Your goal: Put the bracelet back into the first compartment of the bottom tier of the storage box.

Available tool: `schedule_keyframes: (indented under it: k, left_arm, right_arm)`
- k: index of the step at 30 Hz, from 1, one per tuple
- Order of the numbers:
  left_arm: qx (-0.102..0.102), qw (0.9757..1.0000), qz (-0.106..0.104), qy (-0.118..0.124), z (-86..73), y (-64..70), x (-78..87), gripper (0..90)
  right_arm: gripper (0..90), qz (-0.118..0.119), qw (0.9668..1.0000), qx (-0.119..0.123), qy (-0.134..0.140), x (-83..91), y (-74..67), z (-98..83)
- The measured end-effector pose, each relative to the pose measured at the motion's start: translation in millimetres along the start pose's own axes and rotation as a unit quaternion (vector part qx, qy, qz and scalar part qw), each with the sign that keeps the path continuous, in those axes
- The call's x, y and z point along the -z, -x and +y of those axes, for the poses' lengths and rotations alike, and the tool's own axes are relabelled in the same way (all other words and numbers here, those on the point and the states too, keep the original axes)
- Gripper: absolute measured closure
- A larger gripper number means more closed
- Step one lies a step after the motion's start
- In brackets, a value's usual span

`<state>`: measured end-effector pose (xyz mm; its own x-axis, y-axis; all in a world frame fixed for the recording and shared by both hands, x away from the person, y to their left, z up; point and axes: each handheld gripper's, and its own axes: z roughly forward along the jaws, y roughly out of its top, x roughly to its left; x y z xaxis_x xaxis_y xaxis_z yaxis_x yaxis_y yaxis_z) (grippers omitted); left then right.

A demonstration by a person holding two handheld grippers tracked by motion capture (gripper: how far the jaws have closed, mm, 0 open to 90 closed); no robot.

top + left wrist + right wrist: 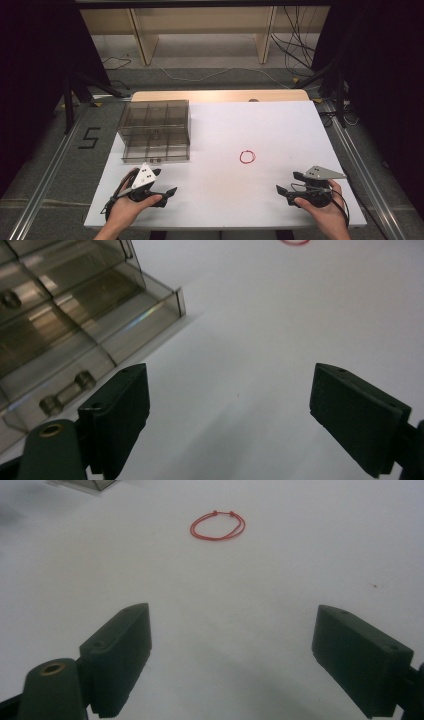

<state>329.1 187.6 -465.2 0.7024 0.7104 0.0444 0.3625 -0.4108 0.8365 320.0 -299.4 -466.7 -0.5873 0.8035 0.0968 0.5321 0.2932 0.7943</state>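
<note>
Both tongs, left and right, rest low on the white surface, jaws spread and empty. A red string loop lies ahead of the right tongs; the clear compartment box sits just beyond the left. Nothing seems started; likely next, the right tongs reach forward and pinch the loop.

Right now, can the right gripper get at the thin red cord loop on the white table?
Probably yes. The right gripper stands open, facing the thin red cord loop, with bare white table between them and nothing in the way.
</note>
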Motion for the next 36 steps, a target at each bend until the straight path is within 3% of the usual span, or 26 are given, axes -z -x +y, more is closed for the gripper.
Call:
schedule_keyframes:
  k: [4, 16, 18, 21, 31, 36]
  left_arm:
    - [-0.005, 0.9998, -0.009, 0.016, 16.9, 4.0, -10.0, 16.0]
    - [-0.018, 0.9993, -0.032, 0.002, 42.8, 17.2, -47.8, 17.1]
    - [-0.027, 0.9984, -0.049, 0.008, 52.4, 21.2, -59.9, 18.4]
    - [-0.031, 0.9979, -0.056, 0.006, 59.0, 23.3, -67.9, 18.8]
    - [-0.029, 0.9978, -0.059, -0.007, 87.7, 32.2, -110.8, 26.2]
    - [-0.022, 0.9978, -0.06, -0.016, 103.0, 39.0, -144.3, 34.7]
  right_arm:
    - [16.8, -0.001, 1.0, 0.002, 0.002, -0.8, -1.6, 0.4]
    - [16.8, 0.0, 1.0, -0.001, 0.001, -0.7, -2.3, 0.5]
    - [16.7, 0.0, 1.0, 0.003, 0.002, -0.5, -2.3, 0.6]
    - [16.7, 0.001, 1.0, 0.0, 0.002, -1.0, -2.6, 0.4]
    - [16.7, 0.0, 1.0, -0.001, 0.002, -1.1, -2.2, 0.3]
    - [16.7, 0.0, 1.0, 0.0, 0.003, -0.9, -2.3, 0.3]
